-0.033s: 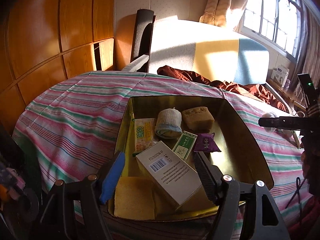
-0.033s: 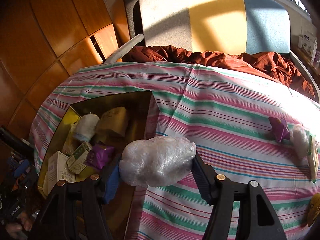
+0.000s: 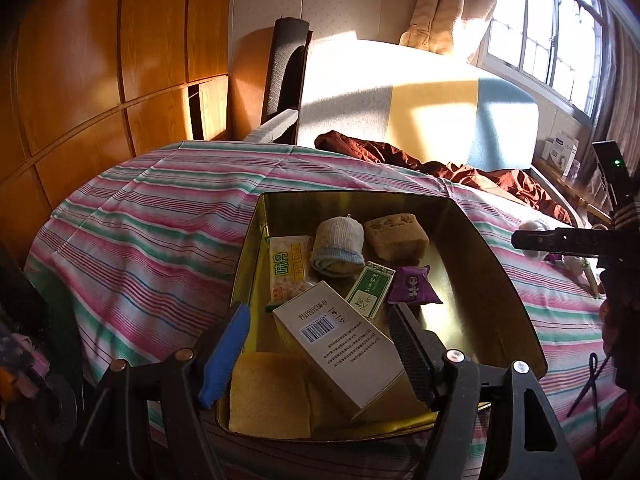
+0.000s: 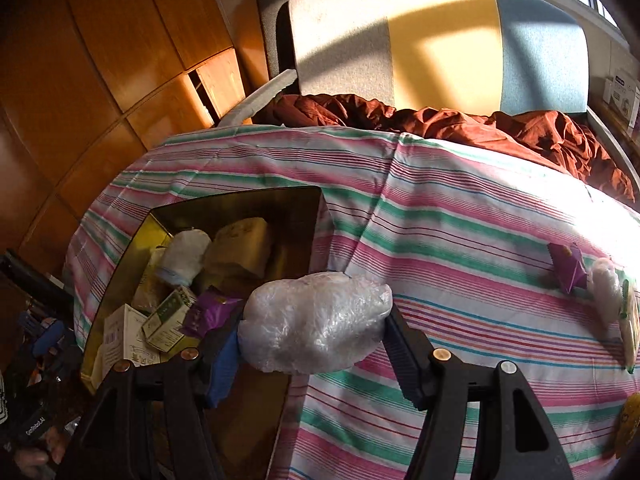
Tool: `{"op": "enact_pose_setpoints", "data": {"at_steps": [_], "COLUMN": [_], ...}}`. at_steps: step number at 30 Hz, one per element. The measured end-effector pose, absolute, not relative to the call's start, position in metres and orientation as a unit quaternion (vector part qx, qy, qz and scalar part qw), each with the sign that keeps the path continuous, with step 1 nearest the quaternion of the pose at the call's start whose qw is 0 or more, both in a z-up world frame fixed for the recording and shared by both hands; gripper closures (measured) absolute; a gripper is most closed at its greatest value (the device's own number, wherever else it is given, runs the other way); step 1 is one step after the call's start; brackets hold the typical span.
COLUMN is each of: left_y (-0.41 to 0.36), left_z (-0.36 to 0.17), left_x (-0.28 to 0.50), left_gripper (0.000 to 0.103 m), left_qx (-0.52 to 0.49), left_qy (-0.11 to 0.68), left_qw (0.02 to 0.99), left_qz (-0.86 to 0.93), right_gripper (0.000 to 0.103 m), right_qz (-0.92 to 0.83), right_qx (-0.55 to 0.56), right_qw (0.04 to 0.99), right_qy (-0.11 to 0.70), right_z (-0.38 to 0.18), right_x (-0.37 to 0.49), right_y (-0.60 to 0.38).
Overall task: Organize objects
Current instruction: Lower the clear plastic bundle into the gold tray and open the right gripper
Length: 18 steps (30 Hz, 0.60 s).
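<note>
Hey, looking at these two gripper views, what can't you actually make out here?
- Left wrist view: whether the left gripper touches the white barcode box; the box blocks the gap.
- Right wrist view: what's inside the plastic-wrapped bundle held by the right gripper; the crinkled film hides it.
- Right wrist view: the items at the right edge are glared out and cut off.

two purple packets (image 4: 568, 268), one tin (image 3: 492, 264)

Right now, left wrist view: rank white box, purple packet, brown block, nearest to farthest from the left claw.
1. White box, lying between the left claw's open fingers, front of the tin.
2. Purple packet, mid-tin, right side.
3. Brown block, near the tin's back wall.
</note>
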<state>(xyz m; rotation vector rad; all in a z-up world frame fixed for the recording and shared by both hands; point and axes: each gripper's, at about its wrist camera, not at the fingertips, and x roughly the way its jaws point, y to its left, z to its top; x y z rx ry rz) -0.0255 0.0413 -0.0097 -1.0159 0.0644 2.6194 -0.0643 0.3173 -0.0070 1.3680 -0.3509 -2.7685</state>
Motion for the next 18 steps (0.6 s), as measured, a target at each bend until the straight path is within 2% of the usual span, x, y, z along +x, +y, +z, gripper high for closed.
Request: {"op": "enact_pose_setpoints", "data": {"at_steps": [6, 13, 16, 18], "left_y": [0.030, 0.028, 0.027, 0.027], "left_z": [-0.011, -0.011, -0.012, -0.012], "left_x": [-0.028, -0.028, -0.027, -0.028], "left_gripper": [0.029, 0.029, 0.029, 0.028], "left_qx": [-0.363, -0.367, -0.369, -0.369], "left_qy": [0.004, -0.003, -0.002, -0.002], "left_qw": [0.163, 0.167, 0.167, 0.166], "left_qz": [0.917, 0.915, 0.914, 0.915], "right_gripper": [0.037, 0.031, 0.022, 0.013], "right_qz": [-0.891, -0.882, -0.885, -0.887], "right_qx": [0.448, 0.469, 0.463, 0.460], "right_qw": [0.025, 0.023, 0.032, 0.034], "right_qy": [-0.073, -0.035, -0.033, -0.034], "right_z": [-0.011, -0.038, -0.037, -0.034], "right_x": [-0.098, -0.129, -0.124, -0.120], "right_y": [0.281, 0.266, 0.267, 0.269]}}
